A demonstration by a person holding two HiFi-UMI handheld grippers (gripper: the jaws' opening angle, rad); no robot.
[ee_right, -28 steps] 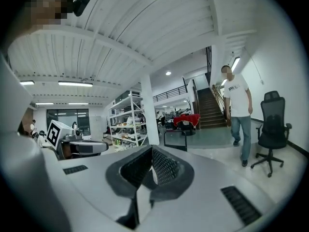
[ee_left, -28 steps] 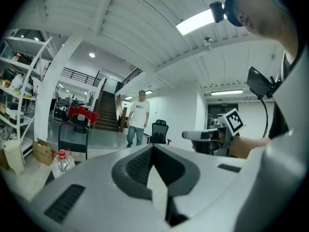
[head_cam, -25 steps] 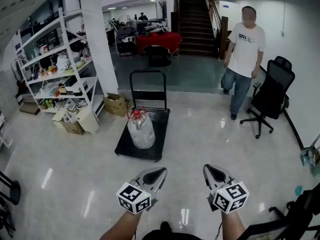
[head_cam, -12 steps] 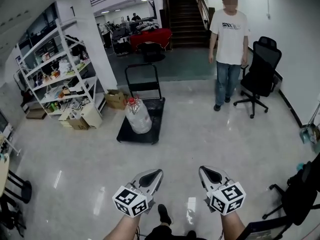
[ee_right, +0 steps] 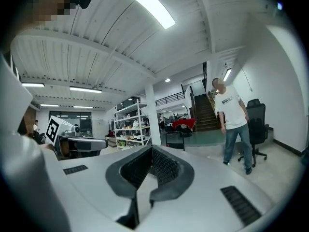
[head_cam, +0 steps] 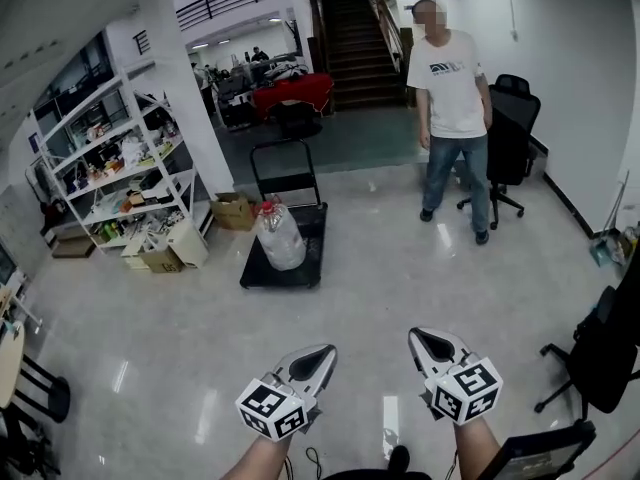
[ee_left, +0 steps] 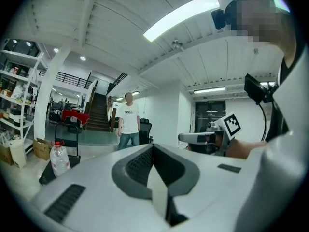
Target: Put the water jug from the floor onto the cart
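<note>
The clear water jug [head_cam: 281, 236] with a red cap stands upright on the black flat cart [head_cam: 302, 264], whose push handle [head_cam: 283, 166] rises behind it. In the left gripper view the jug [ee_left: 59, 157] shows small at the far left on the cart [ee_left: 46, 174]. My left gripper [head_cam: 322, 352] and right gripper [head_cam: 421, 337] are held low near my body, well short of the cart, both shut and empty. From the left gripper view the right gripper [ee_left: 181, 137] is seen level beside it.
A person in a white T-shirt [head_cam: 448, 108] stands right of the cart, near a black office chair [head_cam: 505, 138]. A white shelf rack [head_cam: 110, 168] and cardboard boxes [head_cam: 232, 210] fill the left. Another chair [head_cam: 598, 353] stands at the right edge. Stairs [head_cam: 352, 38] rise at the back.
The cart and jug have receded and shrunk in view as I backed away. The person has walked from right of the chair to stand nearer the cart. Both grippers stay shut.
</note>
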